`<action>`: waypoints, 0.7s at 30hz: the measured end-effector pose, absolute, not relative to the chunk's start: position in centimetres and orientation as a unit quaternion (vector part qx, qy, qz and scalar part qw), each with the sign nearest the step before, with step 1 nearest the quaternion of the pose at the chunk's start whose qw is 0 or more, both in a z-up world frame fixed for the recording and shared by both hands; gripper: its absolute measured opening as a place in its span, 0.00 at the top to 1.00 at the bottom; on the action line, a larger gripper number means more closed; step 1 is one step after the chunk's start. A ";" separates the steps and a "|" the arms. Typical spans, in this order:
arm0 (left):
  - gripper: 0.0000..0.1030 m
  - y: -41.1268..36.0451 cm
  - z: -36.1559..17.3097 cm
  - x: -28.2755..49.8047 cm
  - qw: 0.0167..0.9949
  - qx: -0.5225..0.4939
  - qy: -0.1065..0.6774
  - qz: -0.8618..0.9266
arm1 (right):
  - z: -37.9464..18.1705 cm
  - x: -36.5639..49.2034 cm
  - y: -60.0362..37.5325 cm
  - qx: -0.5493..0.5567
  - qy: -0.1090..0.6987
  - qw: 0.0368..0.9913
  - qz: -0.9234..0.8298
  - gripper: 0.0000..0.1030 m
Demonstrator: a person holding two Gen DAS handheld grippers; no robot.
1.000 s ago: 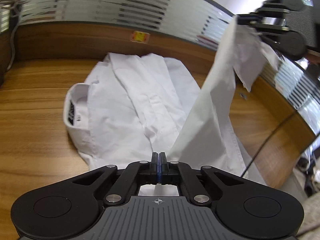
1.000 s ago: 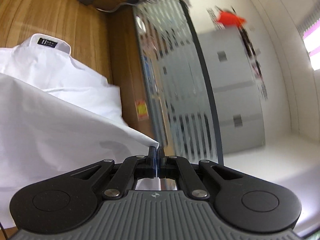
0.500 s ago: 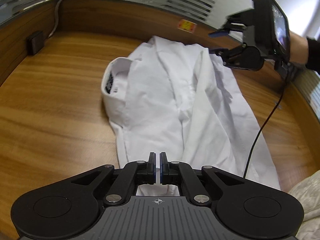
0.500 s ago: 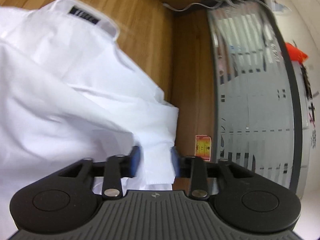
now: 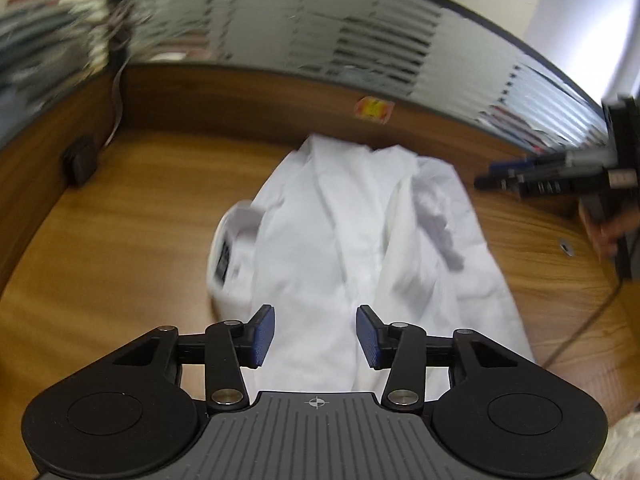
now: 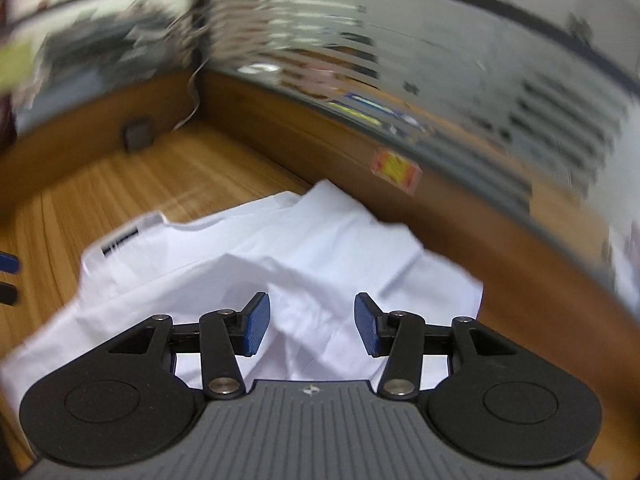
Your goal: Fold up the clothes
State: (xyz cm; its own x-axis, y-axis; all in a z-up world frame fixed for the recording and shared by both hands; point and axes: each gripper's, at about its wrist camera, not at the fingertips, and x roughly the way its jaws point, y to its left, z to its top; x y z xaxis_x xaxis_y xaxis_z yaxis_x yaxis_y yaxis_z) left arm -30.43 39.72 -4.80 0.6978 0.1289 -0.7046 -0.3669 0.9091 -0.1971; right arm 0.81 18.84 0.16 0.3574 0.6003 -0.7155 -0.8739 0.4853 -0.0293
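Observation:
A white shirt (image 5: 352, 248) lies on the wooden desk (image 5: 120, 248), its collar with a black label (image 5: 224, 258) at the left and both sides folded in over the middle. My left gripper (image 5: 315, 336) is open and empty, hovering over the shirt's near end. In the right wrist view the same shirt (image 6: 304, 264) lies below my right gripper (image 6: 311, 328), which is open and empty above the folded cloth. The right gripper also shows at the right edge of the left wrist view (image 5: 504, 178), clear of the shirt.
A wooden back panel with an orange sticker (image 5: 374, 109) and frosted glass rims the desk. A black box (image 5: 80, 160) with a cable sits at the back left. A black cable (image 5: 592, 320) runs across the desk at the right. Both views are motion-blurred.
The right gripper laid the raised side of the shirt over the middle and let go. Both grippers opened and drew back from the cloth.

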 end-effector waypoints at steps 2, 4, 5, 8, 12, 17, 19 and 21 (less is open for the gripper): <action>0.51 39.9 -4.3 -28.1 0.912 -0.146 0.366 0.113 | -1.2 1.1 17.4 -0.172 0.354 0.802 0.449 0.48; 0.51 40.0 -3.9 -25.6 0.917 -0.128 0.367 0.089 | -2.5 0.9 16.1 -0.142 0.376 0.807 0.433 0.48; 0.50 40.1 -3.8 -24.4 0.919 -0.120 0.368 0.077 | -3.2 0.7 15.4 -0.127 0.386 0.809 0.424 0.48; 0.47 40.0 -3.6 -20.6 0.922 -0.100 0.373 0.041 | -6.1 1.0 14.9 -0.097 0.413 0.814 0.397 0.48; 0.46 39.4 -3.9 -15.7 0.918 -0.074 0.391 0.002 | -7.4 0.6 13.4 -0.063 0.427 0.823 0.369 0.47; 0.45 38.5 -4.8 -10.6 0.906 -0.045 0.420 -0.040 | -8.4 0.5 12.0 -0.027 0.449 0.829 0.332 0.45; 0.45 38.5 -5.4 -8.8 0.900 -0.039 0.431 -0.051 | -8.7 0.5 11.7 -0.017 0.458 0.828 0.322 0.44; 0.45 38.5 -6.0 -7.0 0.894 -0.035 0.442 -0.064 | -9.1 0.3 11.4 -0.014 0.465 0.827 0.315 0.42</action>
State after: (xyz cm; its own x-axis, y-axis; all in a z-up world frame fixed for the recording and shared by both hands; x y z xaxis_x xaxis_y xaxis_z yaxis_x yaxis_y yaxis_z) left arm -6.97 38.53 -5.95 0.6016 -0.1451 -0.7855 0.0833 0.9894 -0.1189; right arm 0.28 11.43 -9.07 0.3689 0.5085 -0.7781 -0.5337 0.8012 0.2706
